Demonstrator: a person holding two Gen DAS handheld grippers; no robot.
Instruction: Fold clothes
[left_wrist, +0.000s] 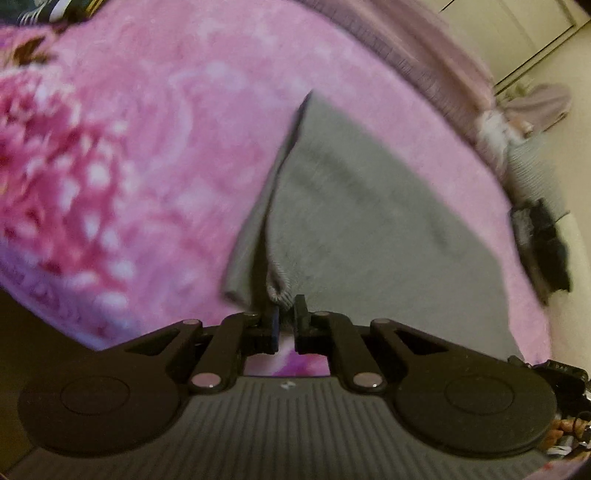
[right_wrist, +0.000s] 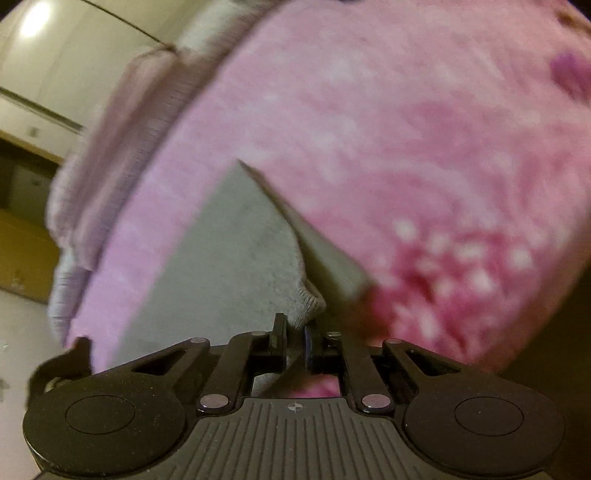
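Note:
A grey knit garment (left_wrist: 362, 206) lies spread on a pink flowered blanket (left_wrist: 147, 147). My left gripper (left_wrist: 285, 314) is shut on a ribbed edge of the grey garment, which bunches between the two black fingers. In the right wrist view the same grey garment (right_wrist: 229, 258) stretches away from my right gripper (right_wrist: 295, 334), whose fingers pinch another ribbed corner. From each grip a fold line runs up across the cloth, and part of the garment hangs lifted off the blanket (right_wrist: 406, 129). Both views are blurred by motion.
A mauve knit garment (left_wrist: 424, 44) lies along the blanket's far edge, seen too in the right wrist view as a mauve knit garment (right_wrist: 122, 147). A dark object (left_wrist: 543, 251) lies at the bed's right edge. Pale cupboard doors (right_wrist: 55, 55) stand beyond.

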